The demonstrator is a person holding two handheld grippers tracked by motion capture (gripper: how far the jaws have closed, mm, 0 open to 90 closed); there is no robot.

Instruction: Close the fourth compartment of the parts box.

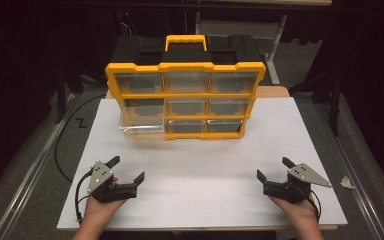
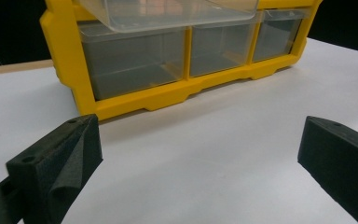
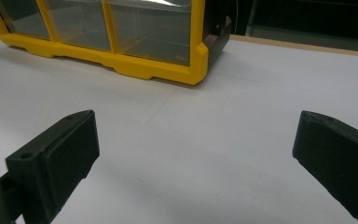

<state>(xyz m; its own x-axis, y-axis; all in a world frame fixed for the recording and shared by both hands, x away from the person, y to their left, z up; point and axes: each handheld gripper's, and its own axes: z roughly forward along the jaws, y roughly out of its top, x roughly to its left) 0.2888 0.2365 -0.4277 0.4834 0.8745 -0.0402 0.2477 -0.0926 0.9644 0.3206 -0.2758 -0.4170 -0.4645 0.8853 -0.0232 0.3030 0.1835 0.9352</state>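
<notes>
Here, white table (image 1: 200, 175), dark room, yellow organizer (image 1: 185, 100)

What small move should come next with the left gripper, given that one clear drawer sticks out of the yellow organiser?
Probably ease the left gripper forward toward the clear plastic drawer pulled out at the left side of the yellow-framed drawer organiser. It is the only drawer protruding, it lies ahead of that gripper, and both grippers rest open and empty on the white table sheet, well short of it.
</notes>
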